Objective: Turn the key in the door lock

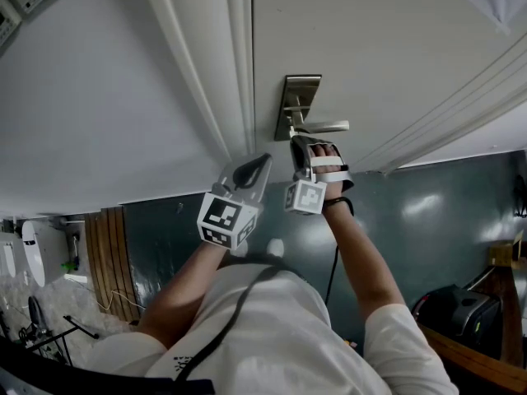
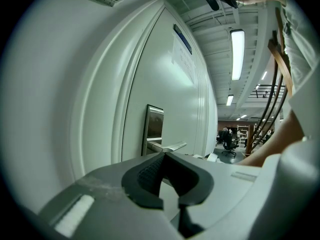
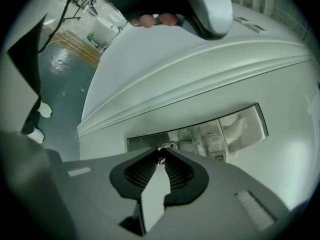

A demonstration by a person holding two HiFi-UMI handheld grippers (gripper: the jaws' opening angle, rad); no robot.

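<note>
A brushed-metal lock plate (image 1: pixel 301 97) with a lever handle (image 1: pixel 328 126) sits on the white door (image 1: pixel 387 48). My right gripper (image 1: pixel 298 143) is just under the handle, against the plate. In the right gripper view its jaws (image 3: pixel 161 153) are shut on the small metal key (image 3: pixel 165 146), which sticks out of the lock plate (image 3: pixel 242 126). The gripper is rolled to one side. Most of the key is hidden by the pads. My left gripper (image 1: pixel 257 169) hovers beside the door frame, left of the lock, shut on nothing. Its own view shows the plate (image 2: pixel 153 125) and handle (image 2: pixel 174 146) ahead.
White door-frame moulding (image 1: pixel 206 64) runs left of the lock. Below lies dark teal floor (image 1: pixel 428 220), with a slatted wooden panel (image 1: pixel 107 253) at left and a black bag (image 1: pixel 457 307) at right. The left gripper's body (image 3: pixel 207 6) shows at the top of the right gripper view.
</note>
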